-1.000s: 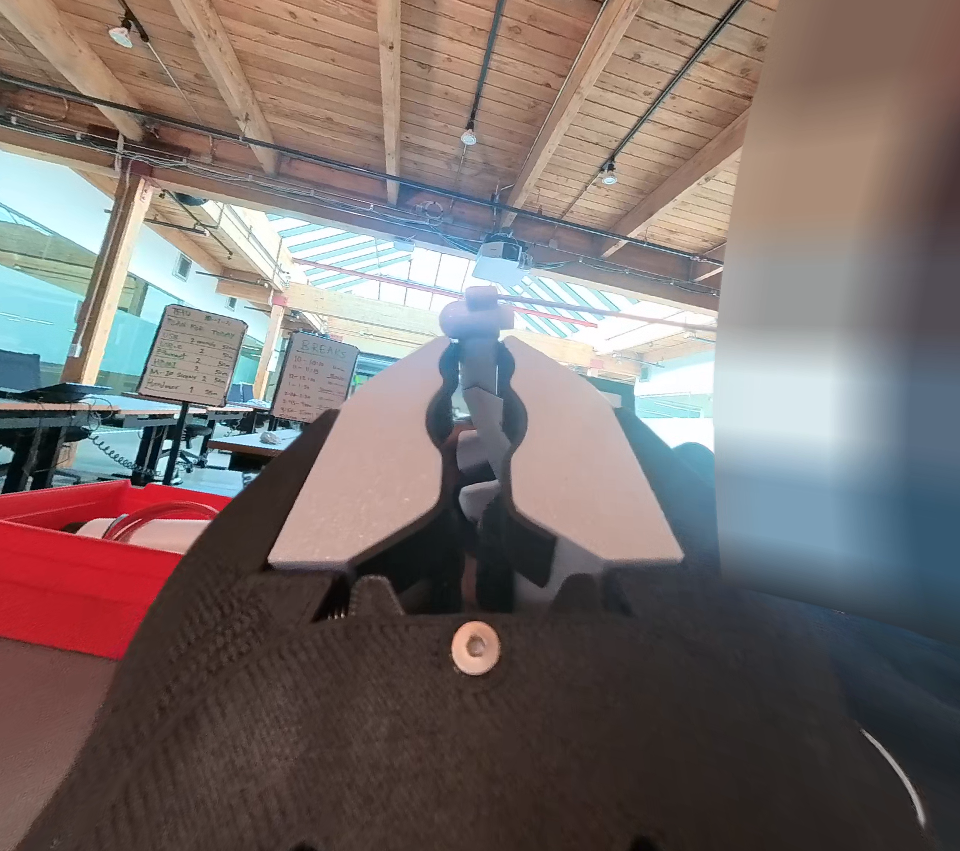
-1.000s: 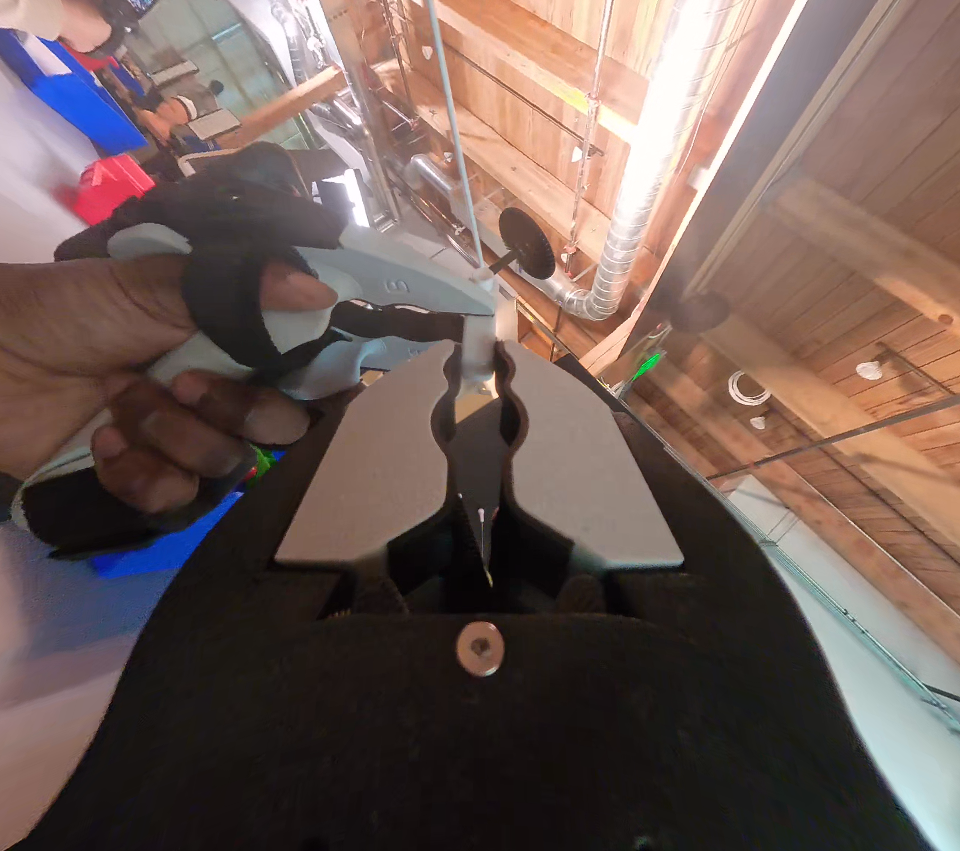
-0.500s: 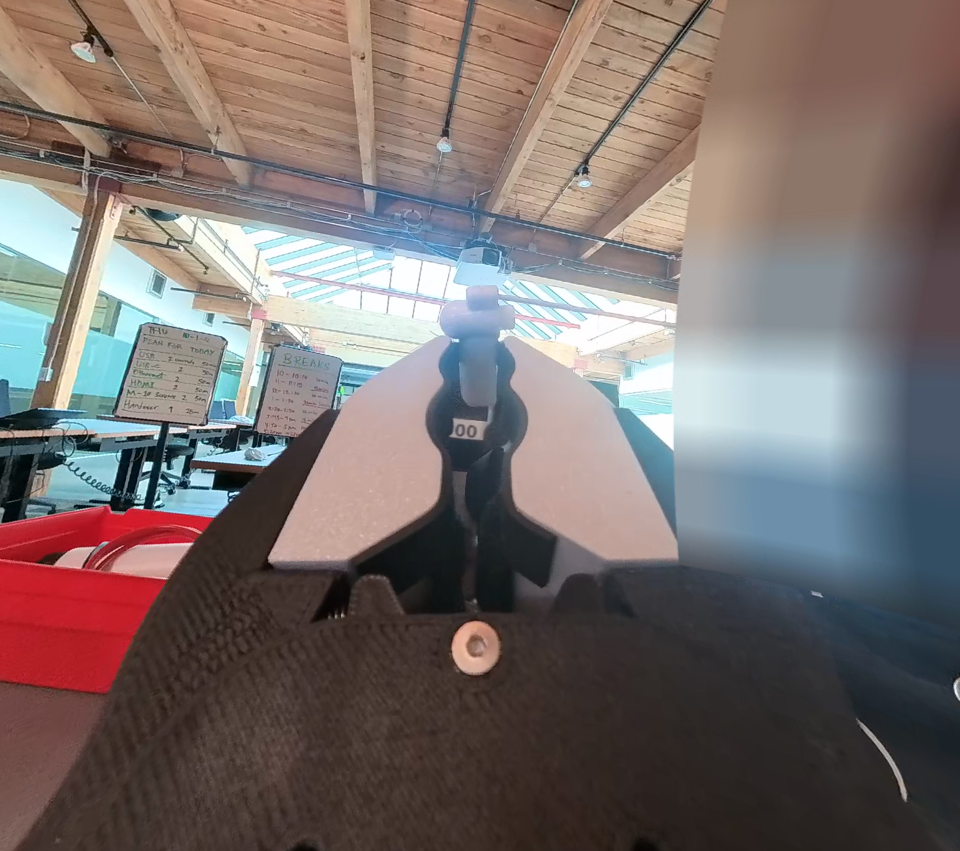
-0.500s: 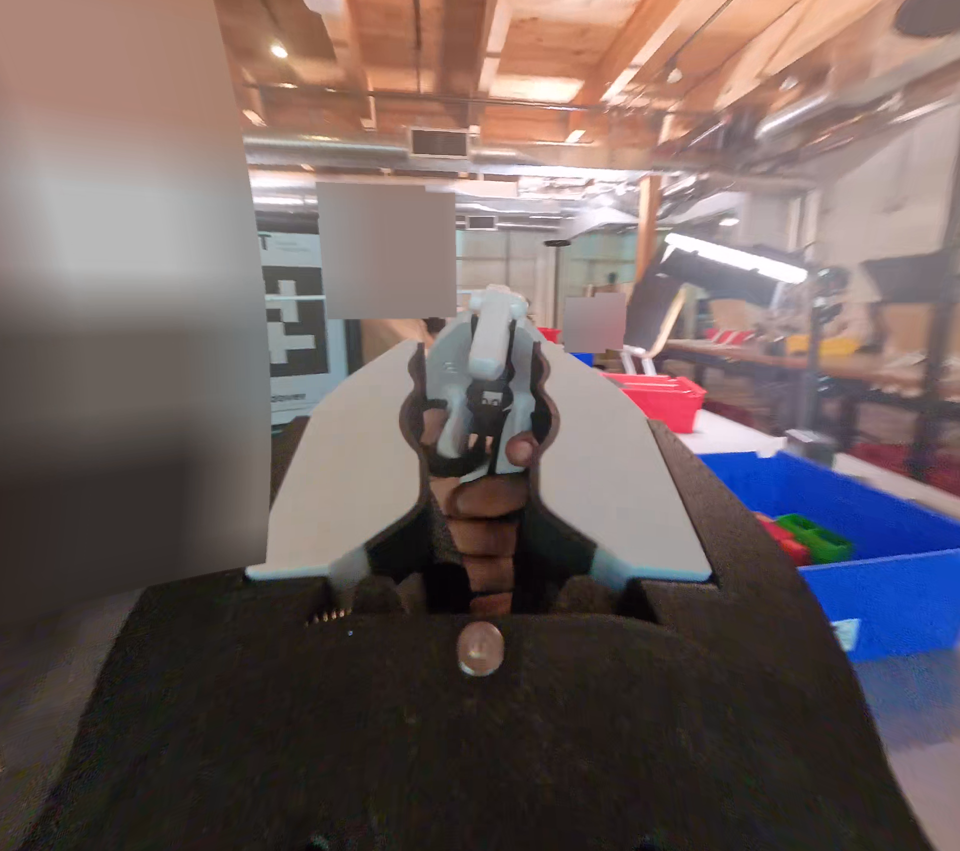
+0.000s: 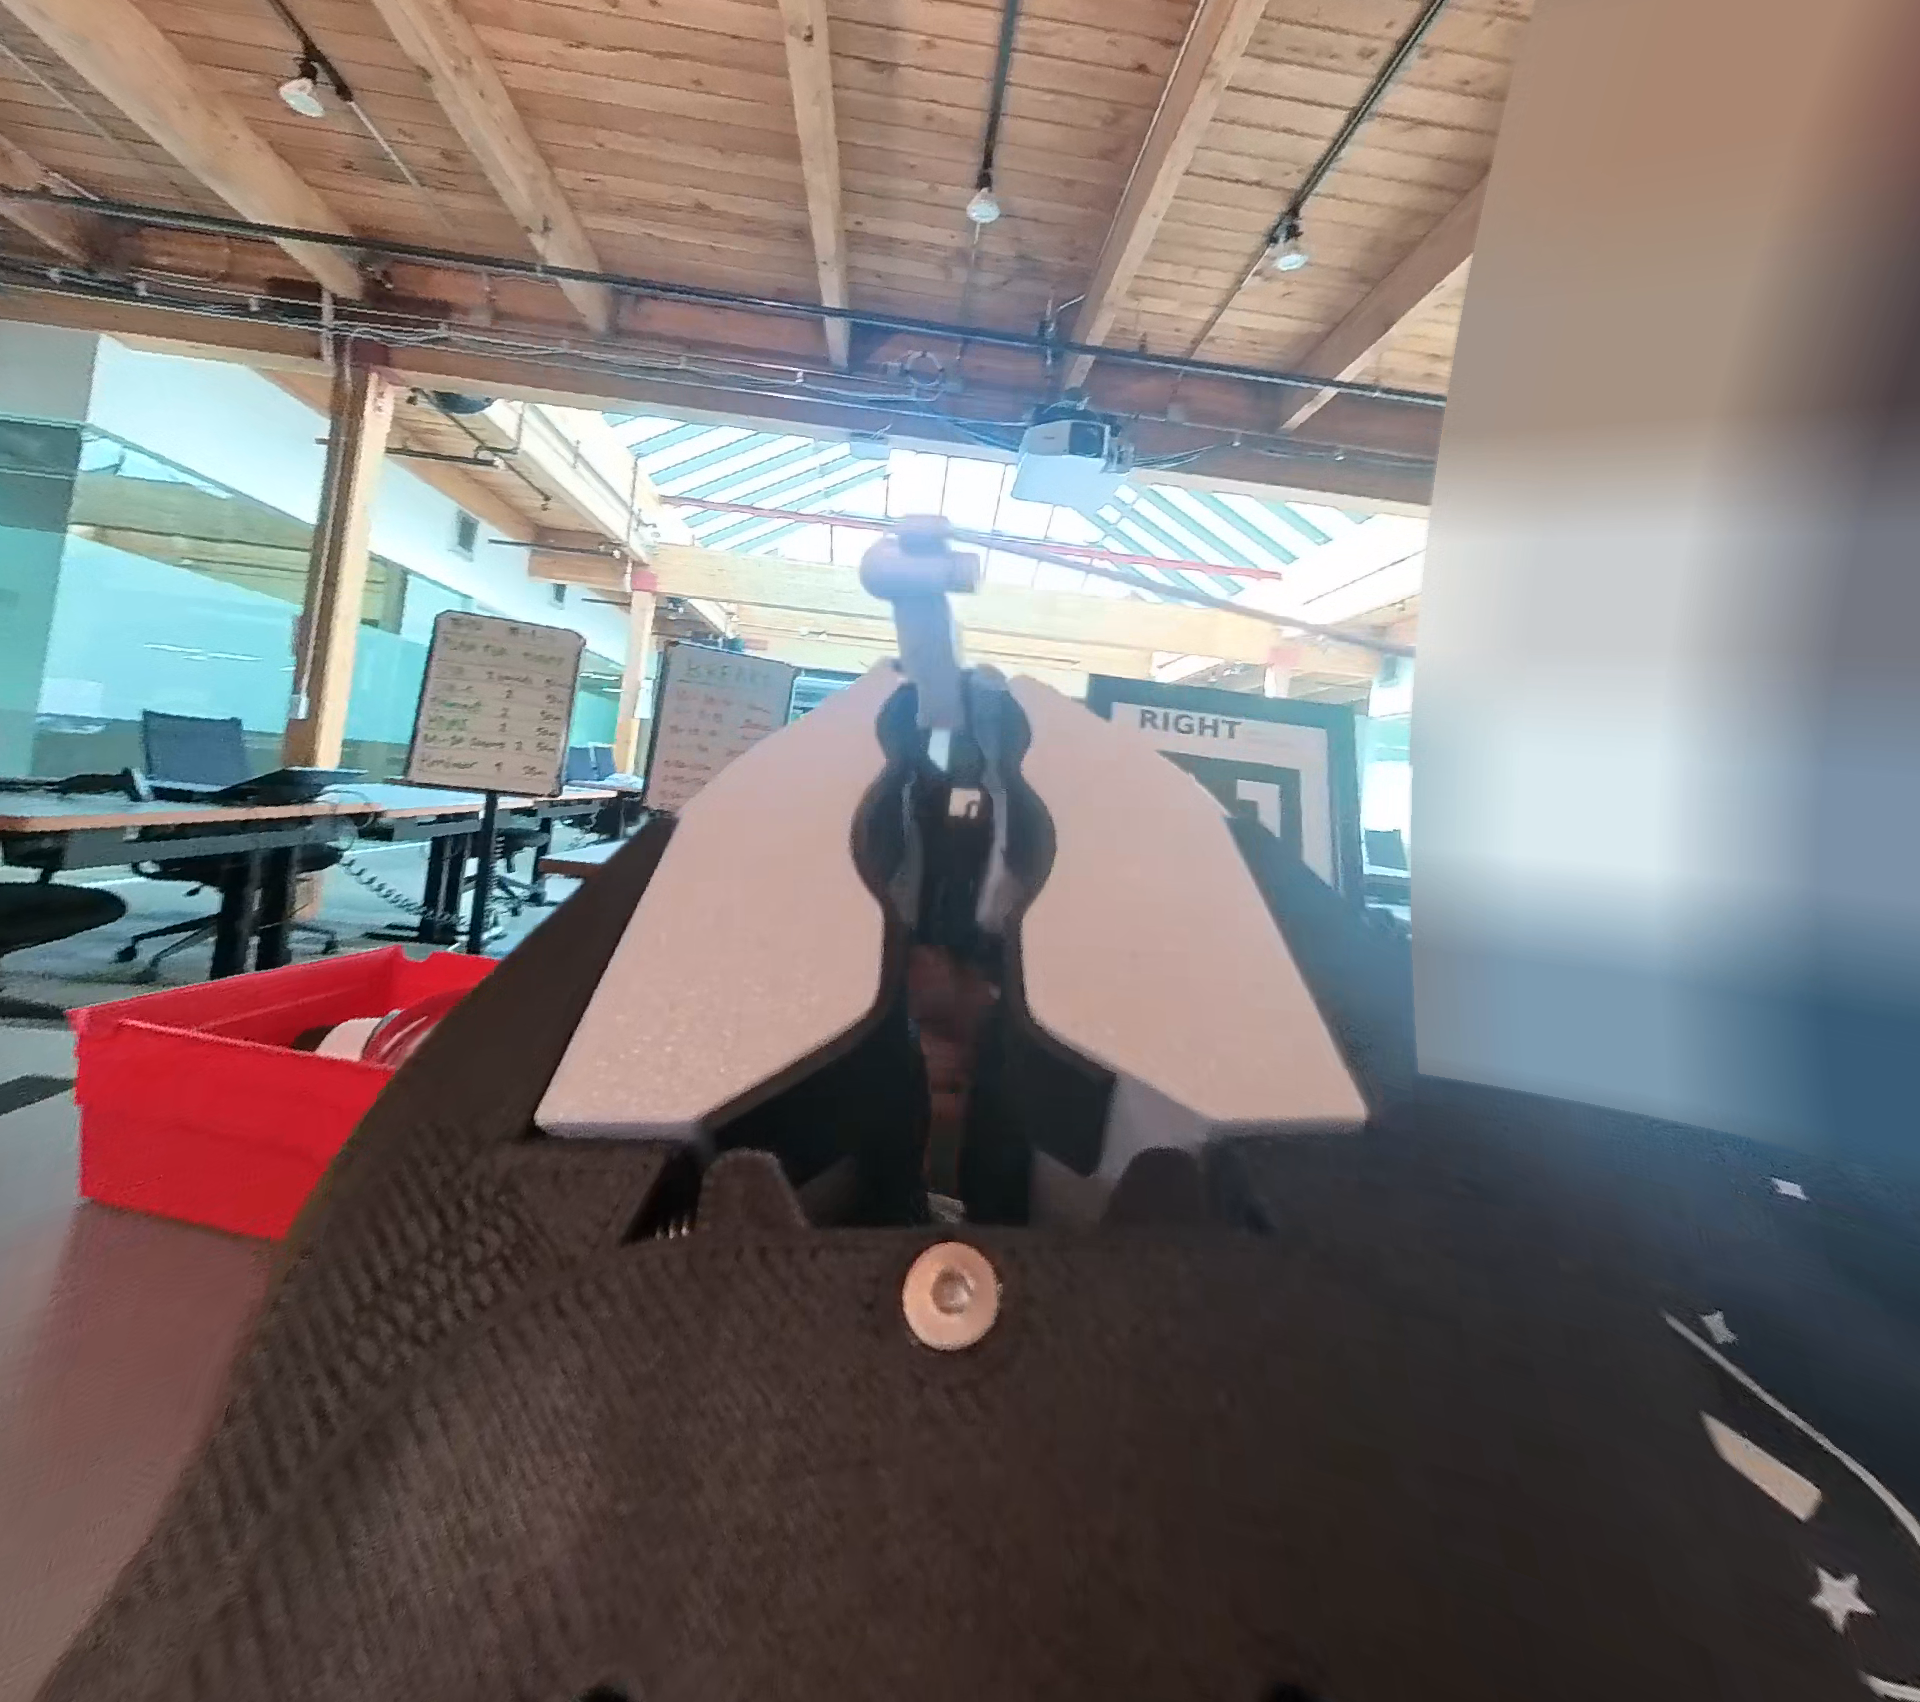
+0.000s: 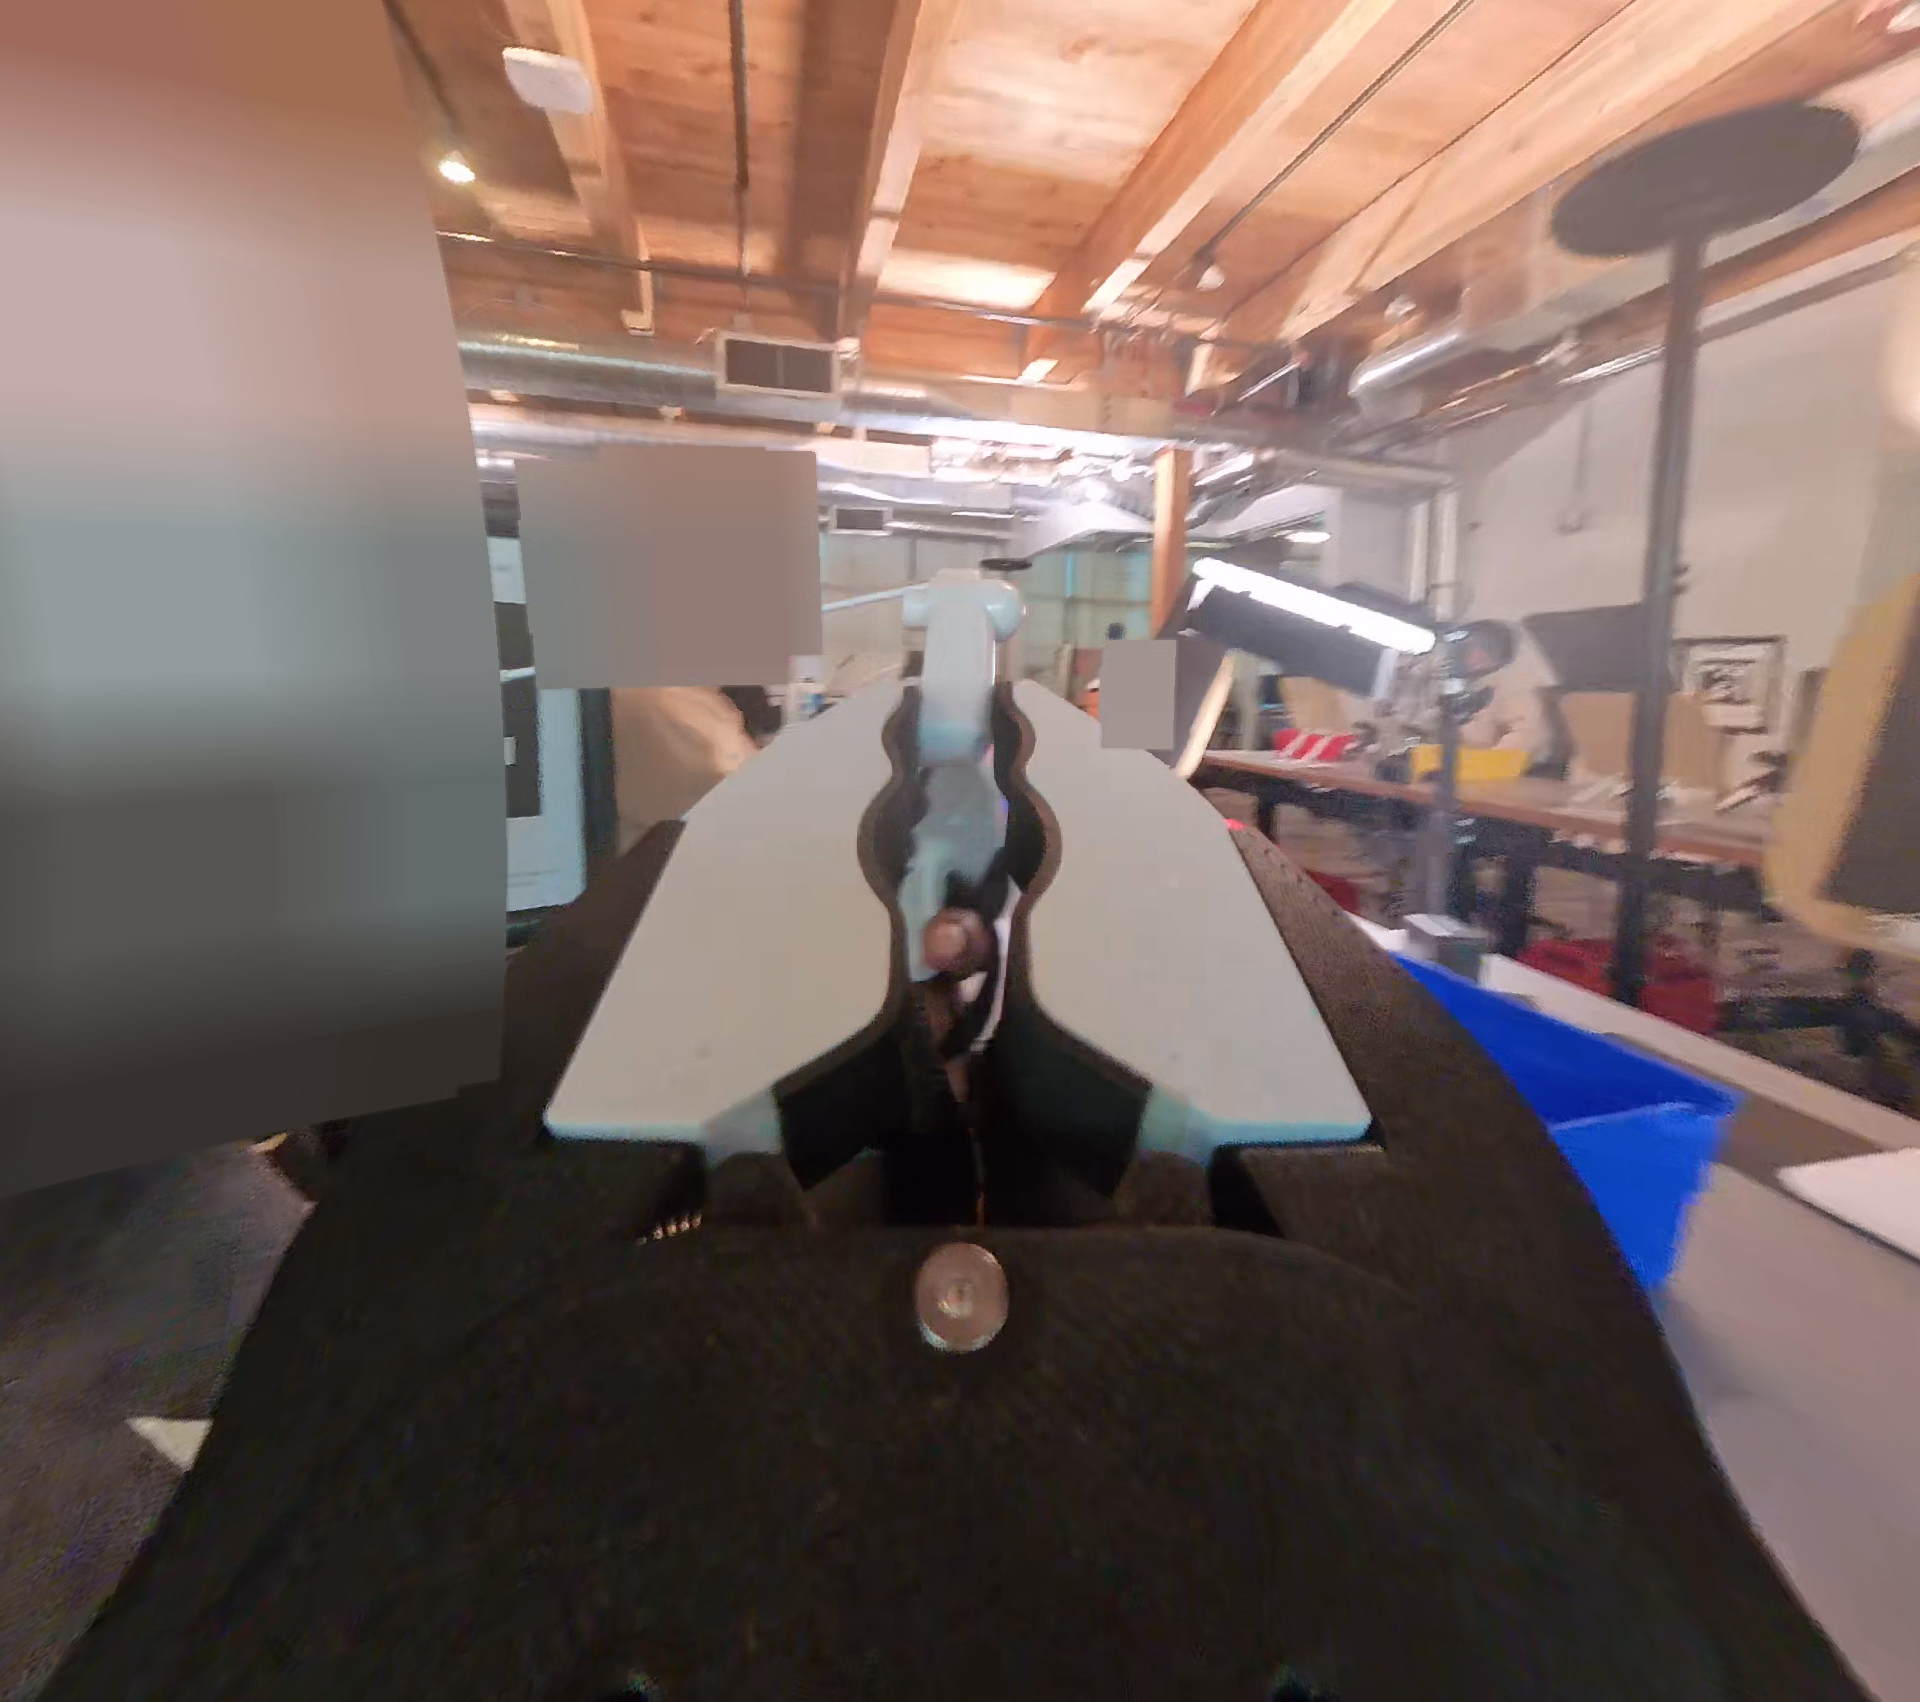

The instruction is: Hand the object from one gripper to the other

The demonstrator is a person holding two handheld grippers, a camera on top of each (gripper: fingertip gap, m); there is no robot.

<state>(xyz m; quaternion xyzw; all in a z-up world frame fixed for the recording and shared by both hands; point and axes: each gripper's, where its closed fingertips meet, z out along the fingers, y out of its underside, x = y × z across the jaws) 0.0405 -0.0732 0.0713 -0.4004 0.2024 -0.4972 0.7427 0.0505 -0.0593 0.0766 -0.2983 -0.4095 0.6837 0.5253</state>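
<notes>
A small pale grey T-shaped object (image 5: 920, 587) stands upright between the fingertips of my left gripper (image 5: 940, 691), whose jaws are closed on its stem. The same object (image 6: 961, 660) also sits between the tips of my right gripper (image 6: 956, 702), jaws closed on it too. The two grippers face each other tip to tip. Through the gap in the right wrist view I see grey parts of the other gripper (image 6: 940, 842) and the hand's fingertip (image 6: 951, 935). In the left wrist view the hand (image 5: 940, 1029) shows dimly behind the gap.
A red bin (image 5: 208, 1102) sits on the table at the left. A blue bin (image 6: 1600, 1122) and white paper (image 6: 1860, 1195) lie at the right. A black stand (image 6: 1662, 613), work tables, whiteboards (image 5: 488, 707) and a person (image 6: 1496, 686) are farther back.
The right gripper has swung from pointing up at the ceiling to level, head-on with the left gripper. The left gripper has tilted down slightly. The object stays between the jaws.
</notes>
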